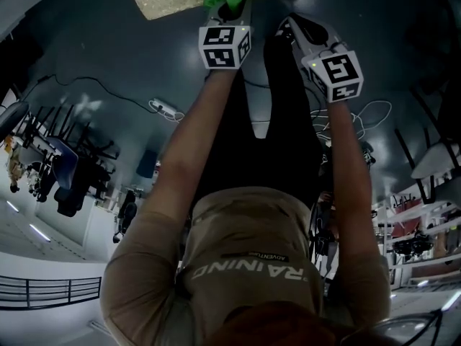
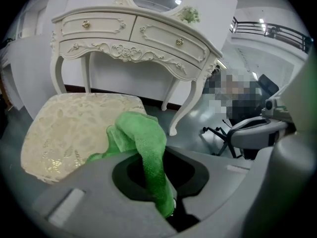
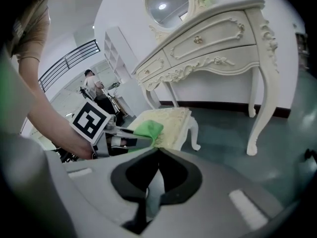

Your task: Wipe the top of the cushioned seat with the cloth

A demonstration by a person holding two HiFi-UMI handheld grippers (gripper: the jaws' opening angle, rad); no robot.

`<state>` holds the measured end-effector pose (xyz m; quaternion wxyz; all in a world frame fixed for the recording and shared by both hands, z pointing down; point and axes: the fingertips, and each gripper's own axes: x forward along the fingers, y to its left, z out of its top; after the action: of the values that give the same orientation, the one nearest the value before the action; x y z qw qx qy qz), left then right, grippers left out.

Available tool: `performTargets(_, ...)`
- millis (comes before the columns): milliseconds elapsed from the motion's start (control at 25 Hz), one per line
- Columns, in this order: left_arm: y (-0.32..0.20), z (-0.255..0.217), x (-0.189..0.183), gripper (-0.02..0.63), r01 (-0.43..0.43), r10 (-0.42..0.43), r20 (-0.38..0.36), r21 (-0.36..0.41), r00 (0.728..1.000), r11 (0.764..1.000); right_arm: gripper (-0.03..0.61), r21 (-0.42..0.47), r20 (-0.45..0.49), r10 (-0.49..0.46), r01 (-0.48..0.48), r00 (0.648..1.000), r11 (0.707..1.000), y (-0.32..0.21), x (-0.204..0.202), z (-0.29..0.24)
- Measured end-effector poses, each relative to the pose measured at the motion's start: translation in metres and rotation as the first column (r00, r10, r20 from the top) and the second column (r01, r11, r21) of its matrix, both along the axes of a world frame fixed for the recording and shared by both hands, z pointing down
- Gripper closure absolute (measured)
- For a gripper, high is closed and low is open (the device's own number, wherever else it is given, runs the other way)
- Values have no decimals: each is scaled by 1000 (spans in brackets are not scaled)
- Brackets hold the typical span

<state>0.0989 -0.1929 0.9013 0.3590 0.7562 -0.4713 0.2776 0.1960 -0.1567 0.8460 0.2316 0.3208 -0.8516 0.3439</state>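
Left gripper view, what have you got?

– The left gripper (image 2: pixel 171 211) is clamped on a green cloth (image 2: pixel 143 138). One tail runs down between the jaws, and the bunched end hangs out front.

Where is the bunch?

– At the near right corner of the cushioned seat (image 2: pixel 69 128). It seems to be resting on the fabric, but I can't be sure it is pressing. The seat stands in front of a white dressing table (image 2: pixel 133 38).

And the other hand?

– In the right gripper view the right gripper (image 3: pixel 156 151) has its jaws shut together with nothing between them. It is held off to the side over the floor, clear of the seat.

Does the head view add anything?

– Not much. Both arms reach forward, with the cloth at the seat's edge.

How far along is the job?

– My read is early, or mid-pass at best. The cloth is in hand and has reached the seat, but it covers only that one corner. The rest of the pale top lies bare beyond it. The fabric shows no mark telling wiped from unwiped, so the strokes across the top are what's left.
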Motion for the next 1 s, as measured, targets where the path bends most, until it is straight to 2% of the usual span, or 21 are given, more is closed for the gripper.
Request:
performTargets(320, 6, 2, 63, 566, -22, 20, -60, -37, 998, 999, 577, 2, 0, 72, -72, 997, 997, -9, 50, 11)
performTargets(480, 15, 4, 72, 566, -45, 42, -90, -31, 995, 999, 577, -8, 3, 79, -79, 997, 997, -1, 42, 19)
performTargets(600, 23, -2, 69, 566, -67, 63, -147, -20, 987, 998, 577, 6, -3, 47, -47, 999, 999, 8, 22, 15)
performTargets(720, 40, -16, 53, 566, -73, 71, -209, 1, 975, 997, 577, 20, -14, 26, -26, 1000, 999, 22, -2, 8)
performTargets(1000, 76, -79, -41, 566, -57, 74, -223, 82, 972, 995, 577, 67, -47, -9, 12, 999, 998, 55, -79, -49)
